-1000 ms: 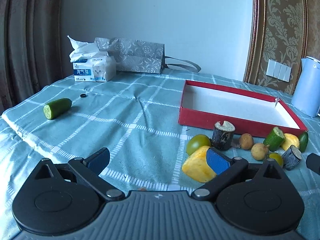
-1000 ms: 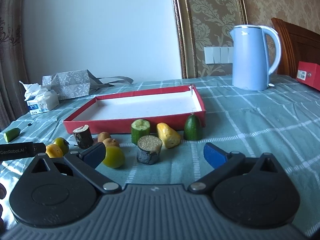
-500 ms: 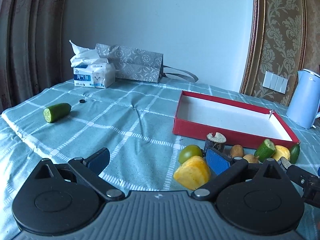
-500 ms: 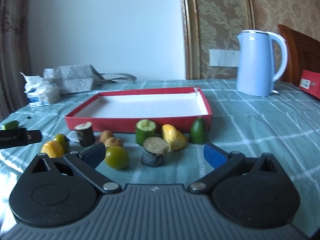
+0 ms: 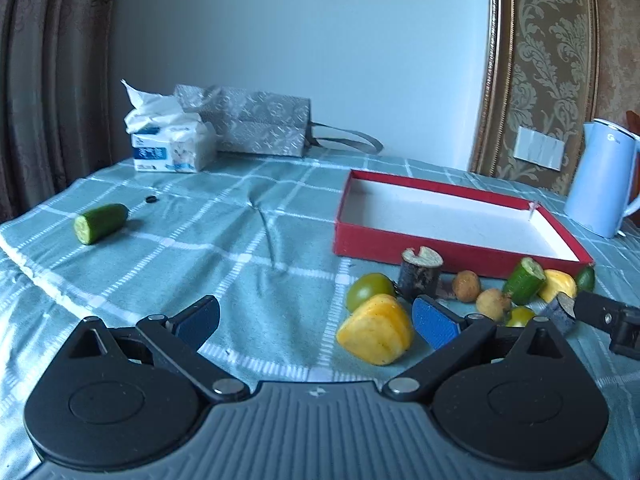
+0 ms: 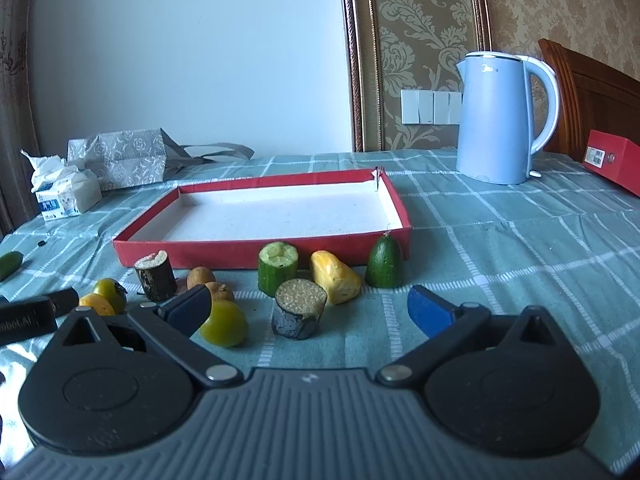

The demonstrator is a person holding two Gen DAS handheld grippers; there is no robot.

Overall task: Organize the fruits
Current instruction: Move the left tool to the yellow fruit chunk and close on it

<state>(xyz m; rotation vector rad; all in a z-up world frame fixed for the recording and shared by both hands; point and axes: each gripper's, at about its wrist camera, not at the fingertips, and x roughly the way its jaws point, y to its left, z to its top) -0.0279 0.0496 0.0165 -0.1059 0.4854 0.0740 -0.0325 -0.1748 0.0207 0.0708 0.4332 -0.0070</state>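
An empty red tray lies on the checked cloth. Several fruit pieces stand in front of it: a yellow chunk, a green round fruit, a dark stub, brown balls and a cucumber piece. A lone cucumber half lies far left. My left gripper is open and empty, left of the yellow chunk. My right gripper is open and empty, with a dark cut piece and a green fruit between its fingers' line.
A blue kettle stands at the back right, with a red box at the far right edge. A tissue pack and a grey bag sit at the back left. A small black ring lies near the lone cucumber.
Both grippers have drawn back and lowered a little, staying open. The fruit pile sits farther from the left fingers. No fruit has moved.
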